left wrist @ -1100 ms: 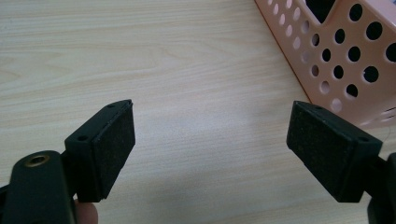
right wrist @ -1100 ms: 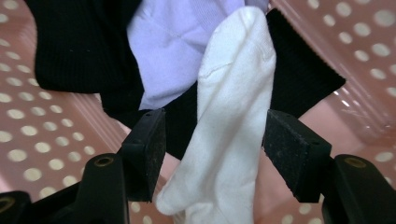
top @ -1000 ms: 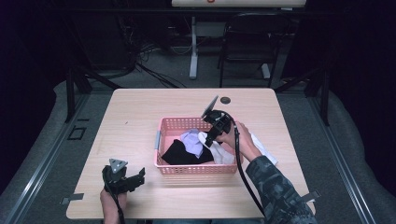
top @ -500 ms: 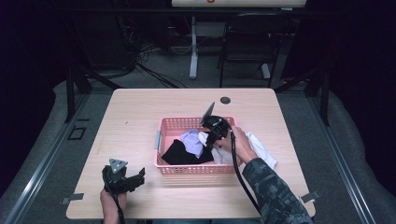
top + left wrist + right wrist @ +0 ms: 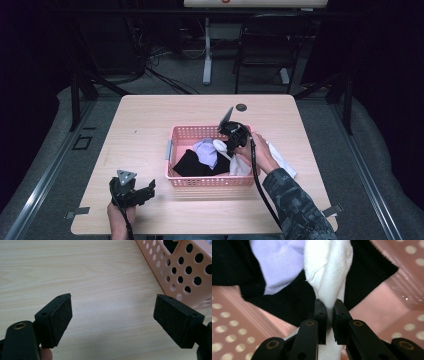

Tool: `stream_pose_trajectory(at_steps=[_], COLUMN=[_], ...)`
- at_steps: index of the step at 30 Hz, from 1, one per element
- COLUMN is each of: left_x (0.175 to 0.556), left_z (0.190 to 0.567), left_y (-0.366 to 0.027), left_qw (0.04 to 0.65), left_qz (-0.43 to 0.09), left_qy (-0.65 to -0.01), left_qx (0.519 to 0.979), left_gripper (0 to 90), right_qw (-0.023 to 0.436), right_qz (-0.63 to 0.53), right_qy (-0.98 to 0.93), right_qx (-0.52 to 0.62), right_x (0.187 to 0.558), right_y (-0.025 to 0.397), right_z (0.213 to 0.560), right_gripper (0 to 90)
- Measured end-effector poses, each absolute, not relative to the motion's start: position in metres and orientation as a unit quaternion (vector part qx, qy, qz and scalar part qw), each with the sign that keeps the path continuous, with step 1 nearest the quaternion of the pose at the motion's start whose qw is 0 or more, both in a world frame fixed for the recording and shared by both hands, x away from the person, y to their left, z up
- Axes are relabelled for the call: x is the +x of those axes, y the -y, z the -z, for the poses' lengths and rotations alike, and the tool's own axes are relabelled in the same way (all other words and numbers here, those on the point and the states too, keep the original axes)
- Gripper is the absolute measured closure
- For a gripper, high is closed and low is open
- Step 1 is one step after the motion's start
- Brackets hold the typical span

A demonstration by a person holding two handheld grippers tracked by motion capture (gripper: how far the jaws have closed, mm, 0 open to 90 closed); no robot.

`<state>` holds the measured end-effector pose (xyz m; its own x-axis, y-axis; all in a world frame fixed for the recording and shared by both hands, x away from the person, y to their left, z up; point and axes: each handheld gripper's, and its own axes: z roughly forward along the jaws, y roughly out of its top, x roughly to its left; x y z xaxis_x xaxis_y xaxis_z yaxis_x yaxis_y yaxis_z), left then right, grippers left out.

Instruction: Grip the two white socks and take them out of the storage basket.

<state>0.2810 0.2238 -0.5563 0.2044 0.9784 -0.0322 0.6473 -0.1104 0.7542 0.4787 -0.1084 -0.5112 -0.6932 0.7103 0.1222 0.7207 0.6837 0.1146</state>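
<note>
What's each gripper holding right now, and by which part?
The right gripper is shut on a white cloth, pinching a bunched fold over the pink basket. The left gripper is open over the table, holding nothing.

Count, by kind:
- Desk: one.
- Pink perforated basket: one, mid-desk.
- Cloth pieces in the basket: three — one black, one pale lilac, one white.
- White cloth on the desk by the basket's right edge: one.
- Grippers: two, left and right.
</note>
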Motion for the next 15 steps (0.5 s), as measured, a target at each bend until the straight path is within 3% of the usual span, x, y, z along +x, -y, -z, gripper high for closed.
stream_pose_trajectory(at_steps=[15], left_x=[0.285], left_z=[0.556], left_y=[-0.219], left_qw=[0.334], left_qz=[-0.248], left_qy=[-0.573], left_qx=[0.706], left_gripper=[15.4], right_qw=[0.020], right_qz=[0.130], right_qy=[0.916], right_qx=[-0.380], right_x=[0.469], right_y=[0.117], right_z=[0.456], right_gripper=[83.7])
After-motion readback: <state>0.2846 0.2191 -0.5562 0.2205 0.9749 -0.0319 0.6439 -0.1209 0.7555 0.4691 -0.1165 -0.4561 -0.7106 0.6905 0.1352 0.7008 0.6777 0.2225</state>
